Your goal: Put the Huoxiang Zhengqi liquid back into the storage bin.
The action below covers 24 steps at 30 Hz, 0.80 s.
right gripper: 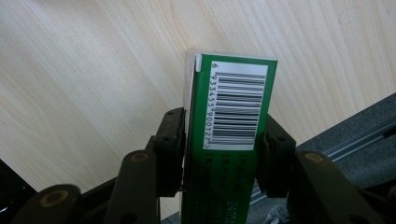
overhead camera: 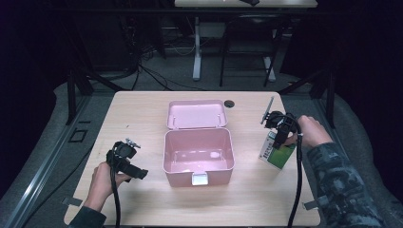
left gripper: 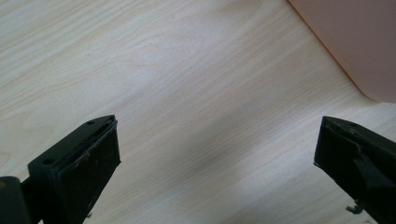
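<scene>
Right gripper (right gripper: 219, 154) jaws clamped on green carton (right gripper: 229, 135) near bench right edge; next: lift into pink box (overhead camera: 198, 156). Left gripper (left gripper: 215, 158) jaws wide, empty.

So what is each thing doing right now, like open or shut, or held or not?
Pink box: open, lid flipped back, looks almost empty inside.
Green carton: standing near the table's right edge, clamped between the jaws.
Right hand-held gripper: shut on the green carton.
Left hand-held gripper: open, nothing between its jaws, over bare table beside the pink box.
</scene>
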### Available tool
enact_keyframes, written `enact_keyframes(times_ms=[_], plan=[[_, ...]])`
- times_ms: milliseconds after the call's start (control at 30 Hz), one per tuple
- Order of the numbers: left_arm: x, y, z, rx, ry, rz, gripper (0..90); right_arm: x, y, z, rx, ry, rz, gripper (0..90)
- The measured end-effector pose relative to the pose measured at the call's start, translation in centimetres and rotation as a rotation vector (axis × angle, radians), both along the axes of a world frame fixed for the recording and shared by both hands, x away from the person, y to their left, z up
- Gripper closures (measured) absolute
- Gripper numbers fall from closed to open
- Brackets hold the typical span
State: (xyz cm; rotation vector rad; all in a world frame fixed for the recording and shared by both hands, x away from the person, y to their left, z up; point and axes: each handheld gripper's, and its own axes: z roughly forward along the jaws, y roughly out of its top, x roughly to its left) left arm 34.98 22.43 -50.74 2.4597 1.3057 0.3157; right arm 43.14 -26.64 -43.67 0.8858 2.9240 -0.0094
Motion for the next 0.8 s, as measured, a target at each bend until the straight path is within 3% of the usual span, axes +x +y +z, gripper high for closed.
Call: enact_keyframes(times_ms=[367,800], plan=[[0.1,0.0,-0.1,-0.006,0.002,-0.001,0.2,-0.2,-0.4,0.4,0.005,0.003,0.01,63.0],[0.1,0.0,-0.2,-0.01,0.003,0.0,0.2,-0.2,-0.2,3.1,0.005,-0.002,0.026,63.1]])
